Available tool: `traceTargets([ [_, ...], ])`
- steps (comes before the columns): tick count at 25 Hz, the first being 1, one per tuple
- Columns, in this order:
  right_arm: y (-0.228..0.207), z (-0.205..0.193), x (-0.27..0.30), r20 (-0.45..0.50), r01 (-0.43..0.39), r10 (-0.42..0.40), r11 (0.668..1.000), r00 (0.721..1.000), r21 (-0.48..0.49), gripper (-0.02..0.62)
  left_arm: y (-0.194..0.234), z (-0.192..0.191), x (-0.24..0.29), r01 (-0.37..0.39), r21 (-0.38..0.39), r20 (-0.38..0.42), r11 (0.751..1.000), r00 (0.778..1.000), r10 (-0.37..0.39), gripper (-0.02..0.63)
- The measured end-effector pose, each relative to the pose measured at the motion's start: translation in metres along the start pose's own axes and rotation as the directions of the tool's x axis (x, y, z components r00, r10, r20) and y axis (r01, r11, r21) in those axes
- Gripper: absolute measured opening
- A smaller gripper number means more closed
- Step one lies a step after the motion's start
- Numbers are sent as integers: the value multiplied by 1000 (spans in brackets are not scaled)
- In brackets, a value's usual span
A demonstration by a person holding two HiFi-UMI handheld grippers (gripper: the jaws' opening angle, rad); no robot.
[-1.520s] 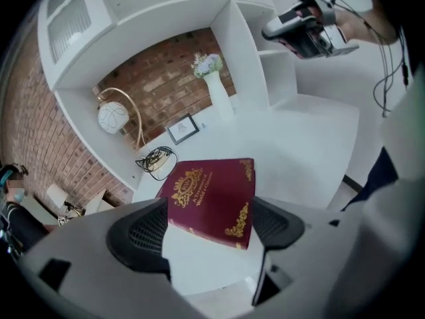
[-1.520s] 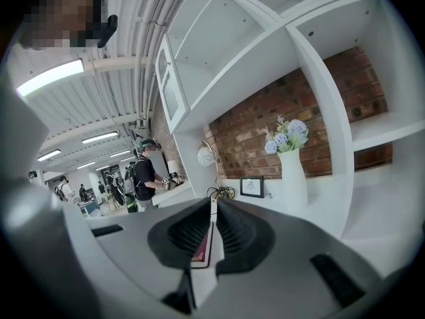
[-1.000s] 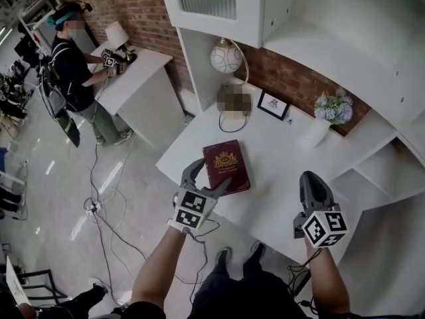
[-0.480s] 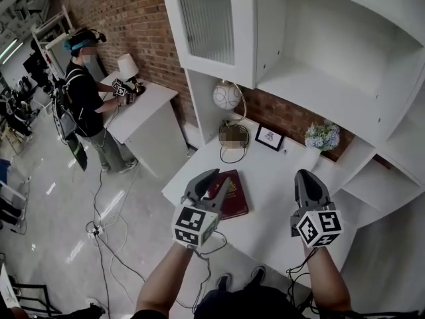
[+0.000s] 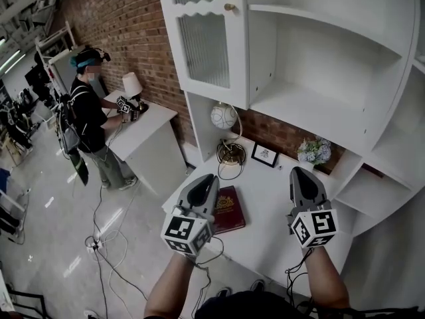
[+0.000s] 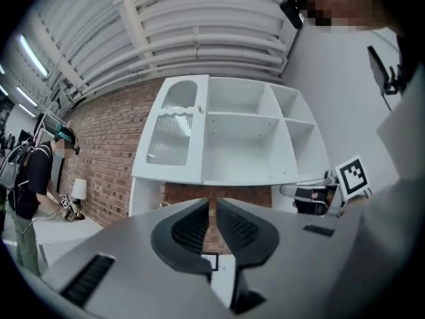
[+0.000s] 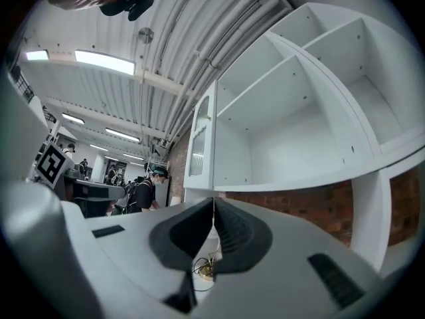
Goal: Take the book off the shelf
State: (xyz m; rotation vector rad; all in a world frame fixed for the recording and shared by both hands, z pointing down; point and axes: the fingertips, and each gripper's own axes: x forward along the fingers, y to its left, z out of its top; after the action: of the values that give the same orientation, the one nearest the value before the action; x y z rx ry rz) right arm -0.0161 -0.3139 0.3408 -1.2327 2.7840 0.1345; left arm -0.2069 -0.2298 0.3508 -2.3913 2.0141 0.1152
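On the counter (image 5: 265, 212) the book (image 5: 229, 209) lies flat, off the shelf (image 5: 305, 105) — our left gripper (image 5: 206, 181) has just been closing its fingers (image 6: 189, 228) on nothing, the right gripper (image 5: 300, 175) is pressed together and empty too — so we judge the task done.

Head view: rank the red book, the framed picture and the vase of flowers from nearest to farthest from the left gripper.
1. red book: on the desk, just right of the left gripper.
2. framed picture: farther back, against the brick wall.
3. vase of flowers: back right, beside the shelf unit.
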Motion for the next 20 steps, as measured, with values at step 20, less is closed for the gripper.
traceTargets([
  [20, 3, -2, 6, -13, 9, -10, 998, 1000, -64, 3, 42, 2, -6, -142, -39, 38, 989, 989, 144, 32],
])
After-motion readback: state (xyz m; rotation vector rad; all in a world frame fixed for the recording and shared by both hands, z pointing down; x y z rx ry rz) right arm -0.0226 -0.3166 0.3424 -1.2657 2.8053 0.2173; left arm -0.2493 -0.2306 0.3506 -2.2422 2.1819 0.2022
